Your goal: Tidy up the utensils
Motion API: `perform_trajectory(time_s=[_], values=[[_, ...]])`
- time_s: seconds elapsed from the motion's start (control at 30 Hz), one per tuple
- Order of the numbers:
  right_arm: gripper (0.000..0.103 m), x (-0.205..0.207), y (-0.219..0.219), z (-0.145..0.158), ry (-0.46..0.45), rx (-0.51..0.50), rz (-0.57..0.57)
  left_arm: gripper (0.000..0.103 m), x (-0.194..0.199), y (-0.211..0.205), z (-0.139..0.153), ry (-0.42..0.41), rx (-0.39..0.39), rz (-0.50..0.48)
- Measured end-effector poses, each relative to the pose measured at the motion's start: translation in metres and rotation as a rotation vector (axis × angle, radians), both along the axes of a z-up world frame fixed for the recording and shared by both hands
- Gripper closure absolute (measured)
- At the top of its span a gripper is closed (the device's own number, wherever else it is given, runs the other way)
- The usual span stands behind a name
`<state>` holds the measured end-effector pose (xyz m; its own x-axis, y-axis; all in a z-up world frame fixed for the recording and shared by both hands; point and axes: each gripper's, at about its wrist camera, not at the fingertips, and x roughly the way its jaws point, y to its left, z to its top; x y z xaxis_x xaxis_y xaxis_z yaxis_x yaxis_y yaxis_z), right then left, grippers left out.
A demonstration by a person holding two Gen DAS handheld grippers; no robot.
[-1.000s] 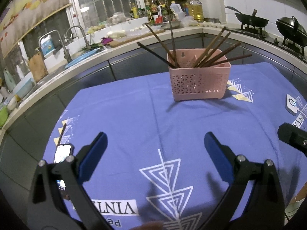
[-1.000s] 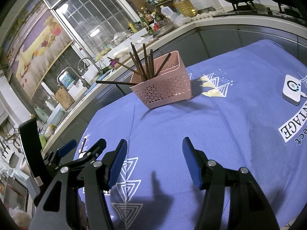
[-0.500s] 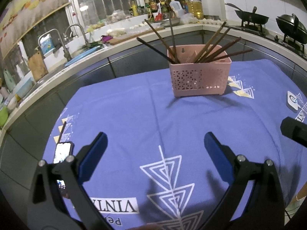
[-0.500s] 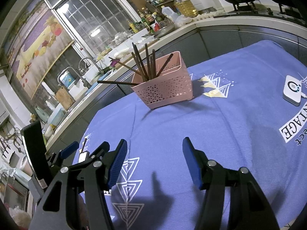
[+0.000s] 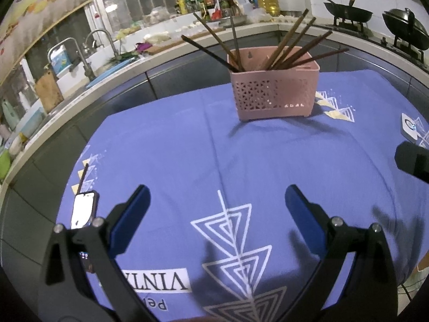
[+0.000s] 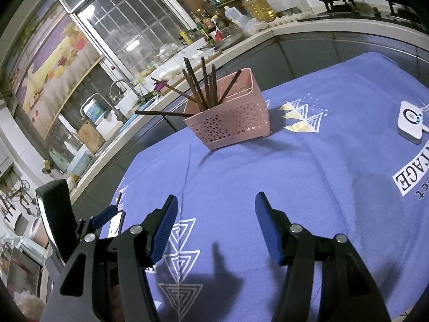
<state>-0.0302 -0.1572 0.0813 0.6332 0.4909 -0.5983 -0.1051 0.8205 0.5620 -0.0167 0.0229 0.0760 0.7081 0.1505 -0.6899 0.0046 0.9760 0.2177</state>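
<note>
This is a home kitchen. A long bench [image 5: 171,45] curves along the wall under a barred window [image 6: 139,35], carrying a sink with two taps [image 5: 80,53], a wooden chopping board [image 5: 49,91], oil and sauce bottles [image 5: 264,0] and clutter. Two black woks [image 5: 348,13] sit on a gas stove at the right. A fruit poster [image 6: 51,61] hangs beside the window.

A basket [image 5: 273,94] is set on the cloth [image 5: 187,147] toward the far side of the desk, and chopsticks [image 5: 292,45] are stood in it, fanned out to left and right. One lone chopstick [image 5: 83,173] is laid near the cloth's left edge, with a phone [image 5: 83,209] placed just before it. A small device [image 6: 410,120] is found at the right edge (well apart from the basket). Behind the desk, a counter [image 5: 171,40] is run along the wall, with a sink [image 5: 80,67] to the left and woks [image 5: 348,13] to the right.
</note>
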Motion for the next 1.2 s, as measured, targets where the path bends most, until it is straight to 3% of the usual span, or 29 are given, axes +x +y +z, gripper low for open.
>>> perform_trajectory(time_s=[1.2], values=[[0.042,-0.002,0.001,-0.004,0.004,0.000,0.002,0.006,-0.003,-0.010,-0.010,0.051,-0.028,-0.029]])
